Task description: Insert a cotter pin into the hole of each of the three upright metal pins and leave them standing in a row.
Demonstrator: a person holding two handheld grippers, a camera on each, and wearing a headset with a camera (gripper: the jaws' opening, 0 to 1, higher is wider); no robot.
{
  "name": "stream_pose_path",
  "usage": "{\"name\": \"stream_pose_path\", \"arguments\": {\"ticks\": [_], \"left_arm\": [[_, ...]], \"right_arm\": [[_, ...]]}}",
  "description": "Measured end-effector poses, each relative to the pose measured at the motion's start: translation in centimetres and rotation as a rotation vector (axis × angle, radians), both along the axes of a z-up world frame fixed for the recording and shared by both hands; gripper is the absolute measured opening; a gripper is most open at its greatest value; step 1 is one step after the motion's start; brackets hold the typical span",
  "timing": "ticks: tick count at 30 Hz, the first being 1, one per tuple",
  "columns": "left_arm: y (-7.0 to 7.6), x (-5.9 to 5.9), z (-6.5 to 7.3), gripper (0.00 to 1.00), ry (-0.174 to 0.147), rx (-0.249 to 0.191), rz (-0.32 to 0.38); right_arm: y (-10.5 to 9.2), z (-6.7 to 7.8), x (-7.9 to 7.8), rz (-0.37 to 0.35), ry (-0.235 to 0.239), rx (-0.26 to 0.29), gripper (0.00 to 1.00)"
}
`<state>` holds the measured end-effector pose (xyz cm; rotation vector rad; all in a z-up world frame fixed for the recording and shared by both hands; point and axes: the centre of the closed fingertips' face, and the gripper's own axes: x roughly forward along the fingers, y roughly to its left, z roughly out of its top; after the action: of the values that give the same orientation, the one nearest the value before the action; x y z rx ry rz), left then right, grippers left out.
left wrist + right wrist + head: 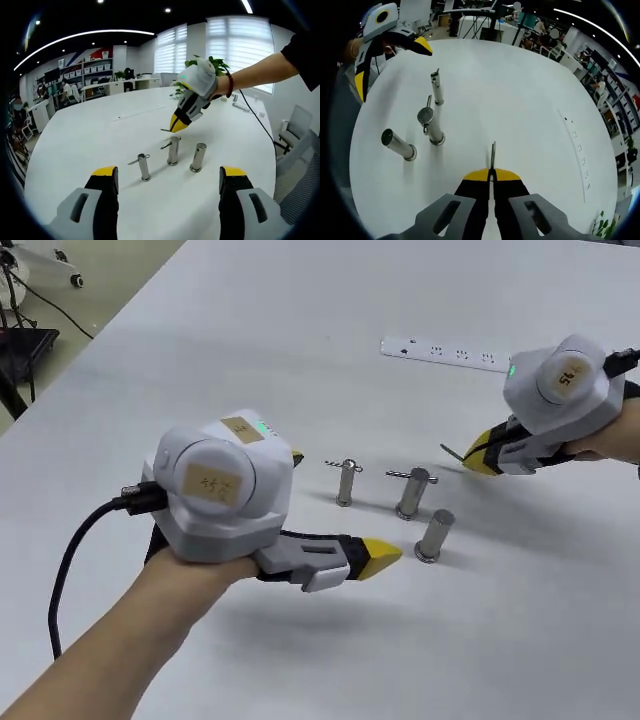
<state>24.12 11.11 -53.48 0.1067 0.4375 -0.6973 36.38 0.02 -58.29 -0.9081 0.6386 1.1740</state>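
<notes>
On the white bench (300, 340), upright in a loose row:
- first metal pin (345, 485), with the first cotter pin (340, 465) through its top;
- second metal pin (411, 495), with the second cotter pin (405, 476) likewise fitted;
- third metal pin (435, 536), nearest the person, bare.

Above the bench:
- right tool (478, 462), jaws pressed together, pinching the loose cotter pin (452, 453), which juts forward beyond the row;
- left tool (378, 556), jaws spread and empty, near the third metal pin but apart from it.

Step judged in hand: the last insertion. The next move calls for lining up the loose cotter pin's tip with the third metal pin's hole, perhaps with the left tool steadying the pin.
</notes>
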Motion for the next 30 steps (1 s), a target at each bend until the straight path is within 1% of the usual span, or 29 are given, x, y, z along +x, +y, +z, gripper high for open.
{"name": "stream_pose_path", "arguments": {"ticks": [2,3,4,6,9,11,14,15,20,21,23,25,28,29,30], "left_arm": [[-0.1,0.1,0.1,0.78,-0.003,-0.014,0.007],[-0.2,0.1,0.2,0.76,-0.002,-0.027,0.009],[-0.4,0.0,0.3,0.75,0.005,-0.042,0.005],[-0.5,0.0,0.4,0.7,0.007,-0.051,-0.001],[-0.7,0.0,0.4,0.65,0.013,-0.062,-0.001],[-1.1,0.0,0.7,0.63,0.02,-0.081,-0.009],[-1.7,-0.1,1.1,0.54,0.028,-0.104,-0.035],[-1.8,-0.1,1.3,0.5,0.03,-0.107,-0.039],[-2.4,0.1,1.6,0.45,0.056,-0.112,-0.052],[-2.5,0.1,1.6,0.44,0.072,-0.118,-0.044],[-2.5,0.3,1.6,0.45,0.097,-0.127,-0.031],[-2.6,0.5,1.5,0.43,0.125,-0.138,-0.019],[-2.9,0.6,1.6,0.37,0.157,-0.163,-0.012],[-3.0,0.6,1.7,0.37,0.162,-0.169,-0.007],[-3.1,0.8,1.9,0.37,0.167,-0.187,0.001]], "right_arm": [[0.2,0.5,-0.7,0.014,-0.014,0.016,0.0],[0.3,0.8,-1.0,0.034,-0.033,0.021,0.0],[0.4,1.0,-1.4,0.04,-0.038,0.026,0.0],[0.5,1.4,-2.1,0.049,-0.051,0.043,0.0],[0.6,1.9,-2.9,0.075,-0.081,0.046,0.0],[0.7,2.2,-3.6,0.094,-0.099,0.046,0.0],[0.7,2.9,-4.4,0.103,-0.125,0.053,0.0],[0.7,3.1,-4.5,0.107,-0.135,0.055,0.0],[0.7,4.1,-5.7,0.126,-0.157,0.065,0.0],[0.7,4.4,-6.0,0.133,-0.171,0.067,0.0],[0.7,4.7,-6.4,0.135,-0.184,0.068,0.0],[0.8,5.0,-6.9,0.14,-0.187,0.075,0.0],[0.9,5.4,-7.5,0.157,-0.202,0.078,0.0],[1.0,5.4,-7.7,0.16,-0.205,0.08,0.0],[1.0,5.5,-7.4,0.167,-0.21,0.085,0.0]]}}
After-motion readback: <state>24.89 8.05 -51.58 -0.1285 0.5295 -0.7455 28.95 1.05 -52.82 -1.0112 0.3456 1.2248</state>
